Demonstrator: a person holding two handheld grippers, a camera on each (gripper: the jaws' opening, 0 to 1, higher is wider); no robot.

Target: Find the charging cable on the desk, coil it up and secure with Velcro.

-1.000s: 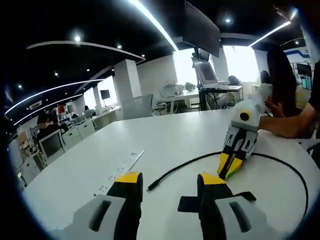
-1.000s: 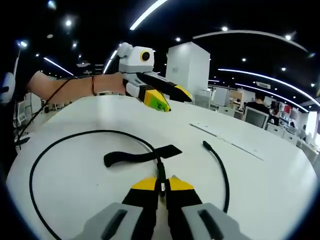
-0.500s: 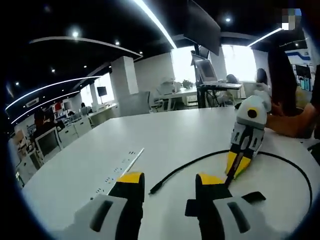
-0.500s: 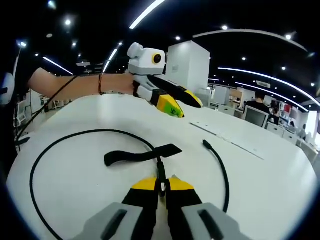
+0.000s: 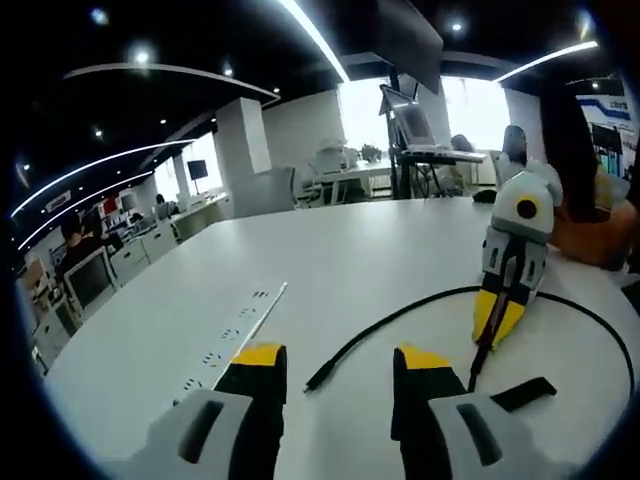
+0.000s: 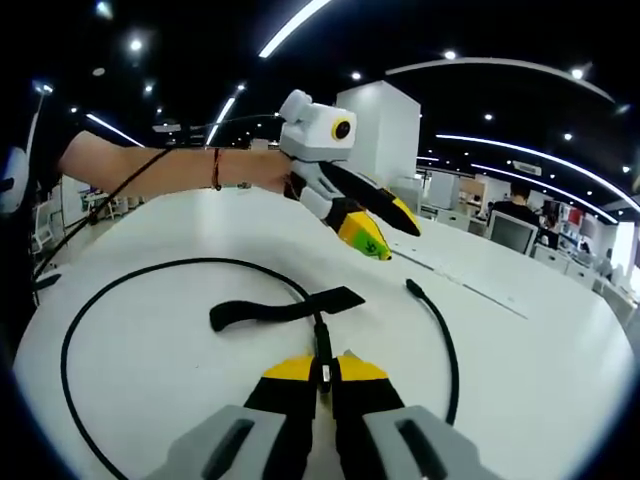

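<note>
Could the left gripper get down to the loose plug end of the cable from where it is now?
Probably yes. The left gripper is open, and the plug end lies on bare table just ahead of its jaws. The right gripper pinches the cable further along, off to the side.

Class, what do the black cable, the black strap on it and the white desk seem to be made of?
Cable: likely rubber or plastic sheathing, matte, curving smoothly in a loop. Strap: probably fabric Velcro, flat, dull and limp. Desk: looks like smooth laminate, with a soft sheen. The right gripper pinches the cable.
</note>
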